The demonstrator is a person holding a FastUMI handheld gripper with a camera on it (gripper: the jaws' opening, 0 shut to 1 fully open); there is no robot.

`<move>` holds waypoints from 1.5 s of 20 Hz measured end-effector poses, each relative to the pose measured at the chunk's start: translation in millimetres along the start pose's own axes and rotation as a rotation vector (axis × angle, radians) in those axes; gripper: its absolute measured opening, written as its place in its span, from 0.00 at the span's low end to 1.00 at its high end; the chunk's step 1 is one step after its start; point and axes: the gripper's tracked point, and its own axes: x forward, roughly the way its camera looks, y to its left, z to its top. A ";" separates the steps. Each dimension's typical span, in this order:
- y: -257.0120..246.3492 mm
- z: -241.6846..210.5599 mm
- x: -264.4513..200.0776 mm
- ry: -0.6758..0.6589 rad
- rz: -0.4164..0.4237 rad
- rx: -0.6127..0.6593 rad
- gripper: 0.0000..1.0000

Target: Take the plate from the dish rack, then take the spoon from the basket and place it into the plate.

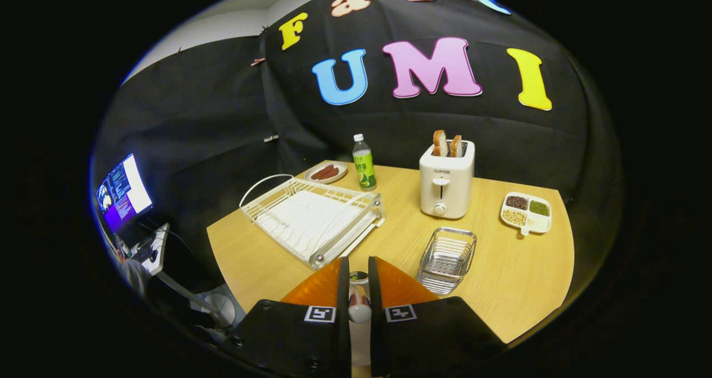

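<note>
1. The gripper (358, 280) sits nearest, its two fingers drawn close together and pressing on a spoon (359, 297) held between them; the spoon's shiny metal end pokes up at the fingertips.
2. Below the fingers is a pale surface that may be the plate, but I cannot tell for sure.
3. Just ahead and to the right, a wire metal basket (446, 259) stands on the wooden table (517, 278).
4. Ahead and to the left lies the white dish rack (311, 218), with no dishes in it.
5. Beyond the basket stands a white toaster (446, 186) with two slices of bread (447, 143) sticking up.
6. Right of the toaster is a divided dish of beans (527, 213).
7. Behind the rack stand a green bottle (364, 164) and a small plate of sausages (326, 172).
8. Off the table to the left, a lit screen (123, 192) glows.
</note>
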 end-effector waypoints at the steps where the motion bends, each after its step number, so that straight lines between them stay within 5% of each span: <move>1: 4.2 -10.9 3.7 0.023 0.011 -0.005 0.18; 7: 9.8 -49.7 26.4 0.087 0.006 -0.050 0.18; 20: 9.6 -55.1 23.6 0.124 0.023 -0.045 0.21; 21: 10.4 -53.3 24.4 0.121 0.024 -0.032 0.25; 26: 5.0 -17.9 10.4 0.038 -0.019 -0.030 0.99; 30: 0.4 24.4 -8.2 -0.046 -0.104 -0.018 0.99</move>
